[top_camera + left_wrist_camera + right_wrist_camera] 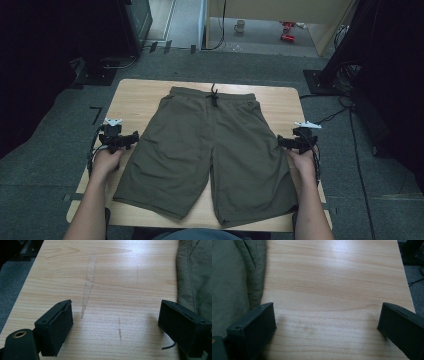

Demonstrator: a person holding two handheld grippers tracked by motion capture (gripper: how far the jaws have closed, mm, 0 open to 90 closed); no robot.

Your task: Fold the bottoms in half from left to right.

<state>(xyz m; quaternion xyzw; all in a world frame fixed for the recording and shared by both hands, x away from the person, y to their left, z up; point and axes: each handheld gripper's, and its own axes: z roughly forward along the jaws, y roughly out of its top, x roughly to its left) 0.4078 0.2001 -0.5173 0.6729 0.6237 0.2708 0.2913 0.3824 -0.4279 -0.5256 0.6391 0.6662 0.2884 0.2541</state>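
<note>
— How far has this got, would you say?

— Hardly begun, by my reckoning. The shorts (210,150) lie spread flat on the bench (140,95), waistband and drawstring at the far side, both legs pointing back toward the person. No fold in them that I can see, only a few soft creases. If folding is the job, all of it is left.

— And the hands?

— One at each side of the garment, about level with the hips. The left gripper (131,138) sits just off the left outer seam, low over bare wood, held level and aimed inward at the cloth. The right gripper (283,142) mirrors it at the right seam.

— Holding anything?

— No. In the left gripper view the jaws stand wide with only wood grain between them, the shorts' edge (195,277) beside one of them. The right gripper view matches: jaws wide apart, bench between them, the hem (254,270) just beside one jaw.

— So poised?

— Looks so: each side seam is the nearest thing to take.
</note>
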